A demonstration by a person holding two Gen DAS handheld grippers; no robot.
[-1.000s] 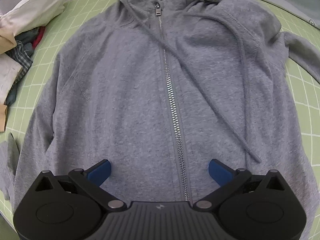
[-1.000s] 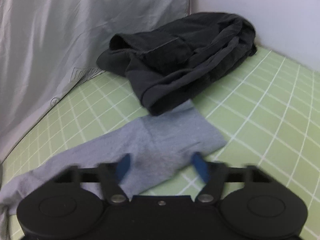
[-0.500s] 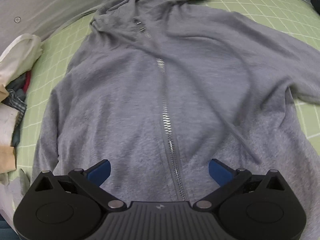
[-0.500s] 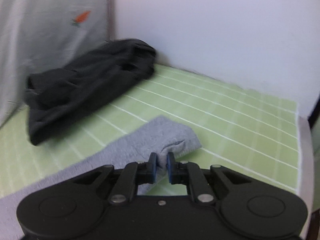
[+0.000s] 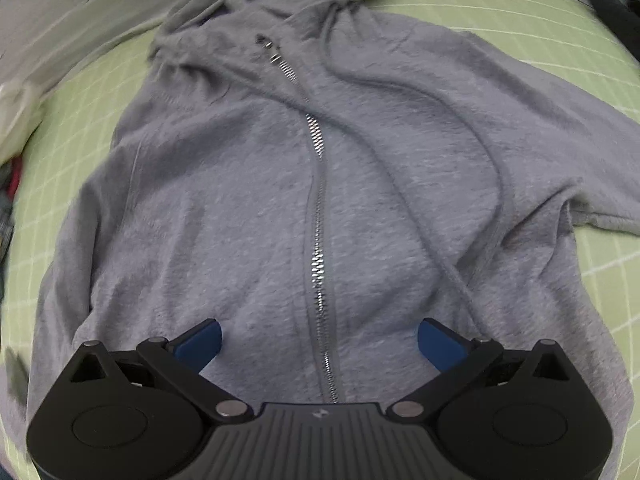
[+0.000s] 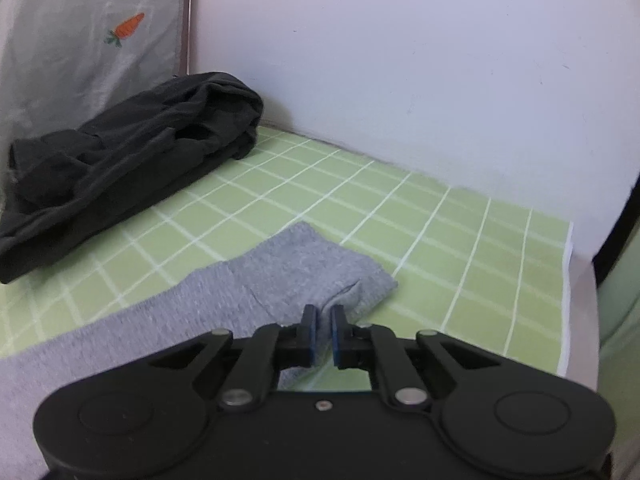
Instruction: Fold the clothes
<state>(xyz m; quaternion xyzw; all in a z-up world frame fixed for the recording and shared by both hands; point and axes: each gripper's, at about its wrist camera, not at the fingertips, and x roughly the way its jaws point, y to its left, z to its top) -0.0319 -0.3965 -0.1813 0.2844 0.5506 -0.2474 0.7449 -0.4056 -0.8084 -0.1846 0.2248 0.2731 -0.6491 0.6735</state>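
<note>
A grey zip-up hoodie (image 5: 248,200) lies front up on the green grid mat (image 5: 500,12), hood at the far end, zipper (image 5: 318,240) down the middle and drawstrings trailing to the right. My left gripper (image 5: 318,340) is open and empty above the lower front of the hoodie, straddling the zipper. In the right wrist view the hoodie's grey sleeve (image 6: 248,292) stretches across the mat (image 6: 440,240). My right gripper (image 6: 325,330) is shut on the sleeve cuff, which bunches up between the blue pads.
A heap of dark clothes (image 6: 120,176) lies at the back left against a grey sheet with a carrot print (image 6: 128,28). A white wall (image 6: 400,60) bounds the mat behind. Light and checked garments (image 5: 12,120) sit at the left edge of the left wrist view.
My right gripper closed on the sleeve cuff and still holds it. The left gripper's view has shifted over the hoodie, now looking more toward the hood; its jaws stay open.
</note>
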